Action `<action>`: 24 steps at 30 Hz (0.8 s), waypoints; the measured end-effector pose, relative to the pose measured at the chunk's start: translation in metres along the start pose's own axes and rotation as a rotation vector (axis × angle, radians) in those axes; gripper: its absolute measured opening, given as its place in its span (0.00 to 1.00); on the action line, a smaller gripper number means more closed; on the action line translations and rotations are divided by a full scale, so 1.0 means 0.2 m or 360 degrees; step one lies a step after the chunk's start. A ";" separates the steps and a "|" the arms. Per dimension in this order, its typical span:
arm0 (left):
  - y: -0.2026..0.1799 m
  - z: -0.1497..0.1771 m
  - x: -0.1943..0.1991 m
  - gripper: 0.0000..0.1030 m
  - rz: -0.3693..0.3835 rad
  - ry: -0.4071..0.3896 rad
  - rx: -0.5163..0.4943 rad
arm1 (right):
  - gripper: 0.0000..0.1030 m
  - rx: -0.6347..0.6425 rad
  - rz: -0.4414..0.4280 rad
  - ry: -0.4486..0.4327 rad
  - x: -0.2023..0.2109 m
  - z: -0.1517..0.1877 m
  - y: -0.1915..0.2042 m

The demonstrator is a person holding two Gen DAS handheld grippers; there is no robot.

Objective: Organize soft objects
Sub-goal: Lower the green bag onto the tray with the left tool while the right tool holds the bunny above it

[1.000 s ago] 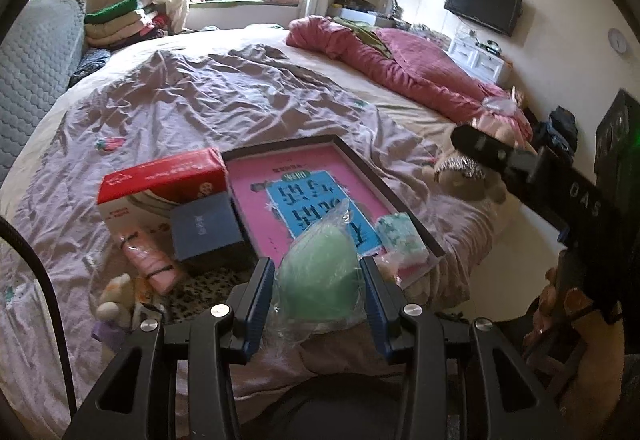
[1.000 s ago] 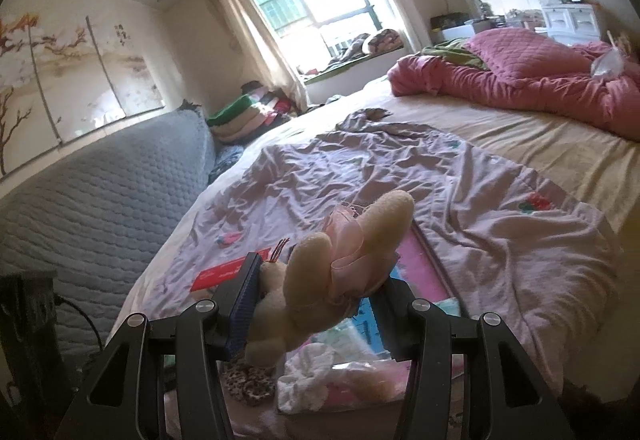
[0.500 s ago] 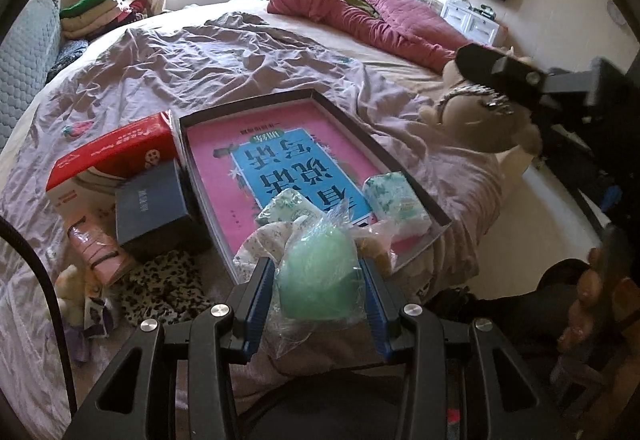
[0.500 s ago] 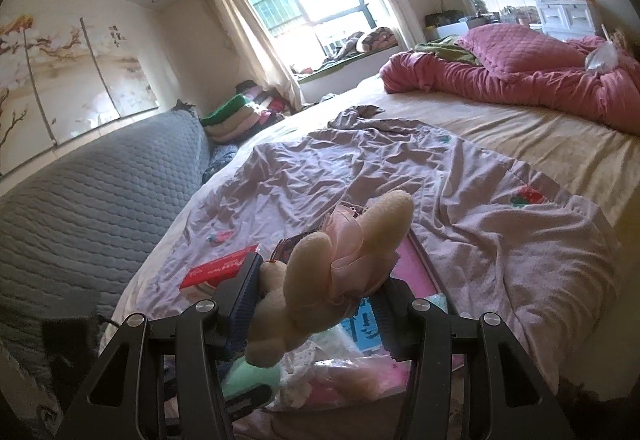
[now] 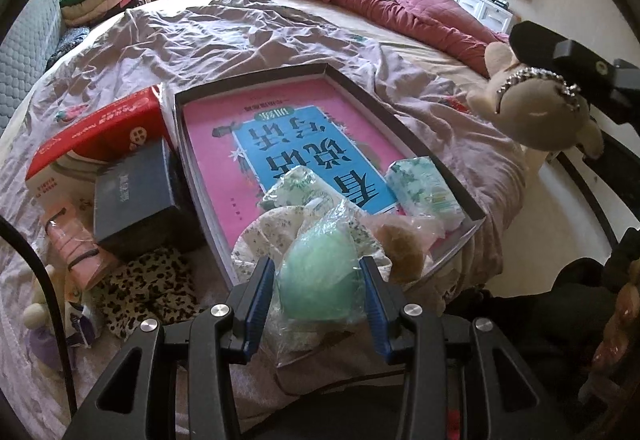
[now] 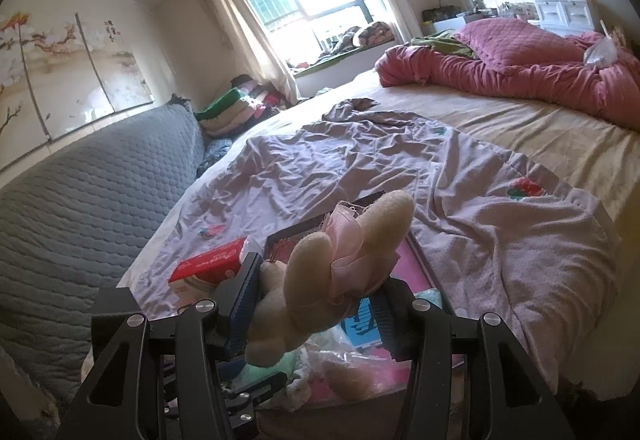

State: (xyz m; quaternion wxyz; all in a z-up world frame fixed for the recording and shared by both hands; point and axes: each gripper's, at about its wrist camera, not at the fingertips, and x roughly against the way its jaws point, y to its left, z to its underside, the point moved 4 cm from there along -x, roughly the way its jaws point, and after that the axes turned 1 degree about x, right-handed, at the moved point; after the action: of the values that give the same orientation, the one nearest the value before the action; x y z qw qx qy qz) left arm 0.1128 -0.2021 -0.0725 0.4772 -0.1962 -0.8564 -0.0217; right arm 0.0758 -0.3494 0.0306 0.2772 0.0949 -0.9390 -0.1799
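Left wrist view: the left gripper (image 5: 318,286) has its fingers clamped partway on a green sponge-like ball in a plastic bag (image 5: 320,276), hanging right over the near end of the shallow tray (image 5: 448,164) on the bed (image 5: 280,28). So the drop spot is basically straight down and slightly forward. Right gripper (image 6: 320,304) is squeezing a beige plush bunny (image 6: 320,272), ears pointing up and away, higher and off to the tray's right. I'd say left goes first.
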 end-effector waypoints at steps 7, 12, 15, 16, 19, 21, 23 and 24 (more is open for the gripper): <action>-0.01 0.00 -0.07 0.42 0.0010 0.0013 -0.0007 | 0.52 0.0013 0.0004 0.0029 -0.05 0.02 -0.01; 0.02 -0.01 -0.09 0.42 0.0027 0.0015 0.0030 | 0.52 0.0026 0.0016 0.0043 -0.08 0.03 -0.02; 0.03 -0.01 -0.10 0.42 0.0035 -0.0002 0.0039 | 0.52 0.0036 0.0024 0.0053 -0.11 0.03 -0.03; 0.03 -0.01 -0.10 0.42 0.0034 -0.0003 0.0039 | 0.52 0.0036 0.0030 0.0061 -0.12 0.03 -0.03; 0.05 -0.02 -0.11 0.42 0.0049 -0.0012 0.0051 | 0.52 0.0048 0.0056 0.0077 -0.15 0.04 -0.04; 0.05 -0.02 -0.11 0.42 0.0061 -0.0020 0.0055 | 0.52 0.0047 0.0066 0.0088 -0.17 0.04 -0.05; 0.06 -0.02 -0.11 0.42 0.0066 -0.0025 0.0051 | 0.52 0.0048 0.0079 0.0096 -0.19 0.05 -0.06; 0.06 -0.02 -0.11 0.42 0.0071 -0.0028 0.0051 | 0.52 0.0055 0.0088 0.0103 -0.20 0.05 -0.07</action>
State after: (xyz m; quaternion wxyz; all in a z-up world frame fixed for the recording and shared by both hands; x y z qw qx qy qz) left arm 0.1301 -0.1987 -0.0911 0.4731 -0.2076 -0.8562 0.0043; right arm 0.1048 -0.3478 -0.0023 0.3105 0.0794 -0.9348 -0.1528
